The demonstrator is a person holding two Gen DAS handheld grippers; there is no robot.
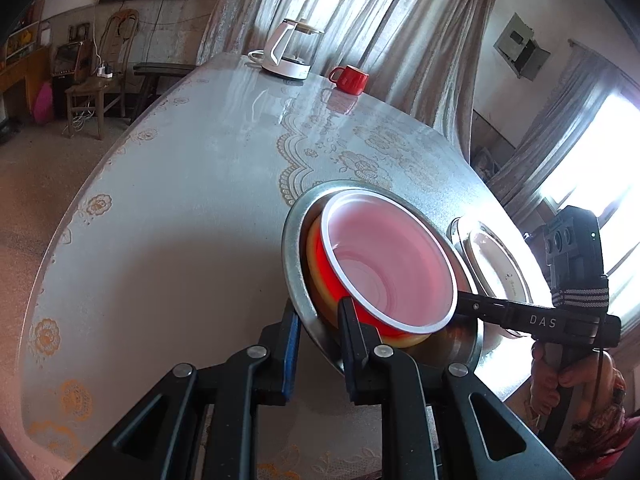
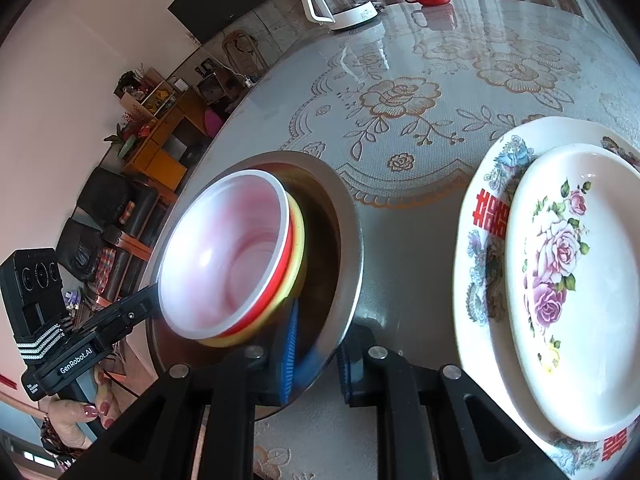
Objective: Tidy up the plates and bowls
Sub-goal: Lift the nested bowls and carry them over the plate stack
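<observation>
Nested bowls on a lace-patterned tabletop point(image 1: 180, 184), gripped from two sides. A wide steel bowl point(image 1: 294, 240) carries a yellow bowl point(image 2: 298, 236), inside which sits a red bowl point(image 1: 326, 264) with a white rim and pale interior; the inner pair lies tilted, off-centre toward one wall of the steel bowl. The left tool point(image 1: 318, 320) straddles the near rim of the steel bowl, one blue-padded finger outside and one inside against the red and yellow bowls, the jaws narrowed onto the metal wall and apparently clamped. The right tool point(image 2: 314, 344) likewise pinches the steel rim on the opposite side, one pad inside the wall and one outside, closed upon it. In the right wrist view, a stack of two plates point(image 2: 492, 216), a plain floral plate on a larger patterned one, rests just beside the steel bowl; a red mug point(image 1: 351, 78) and a glass kettle point(image 1: 286, 50) stand well apart at the far edge. Handling, as judged: the steel bowl is stiff, thin-walled and smooth, hence liable to slip or pivot in a rim grip; the plastic-looking inner bowls appear light and loose, free to slide if the stack tips. Opposed rim grips and a level carry seem best suited. The ceramic plates are probably heavy and fragile.
</observation>
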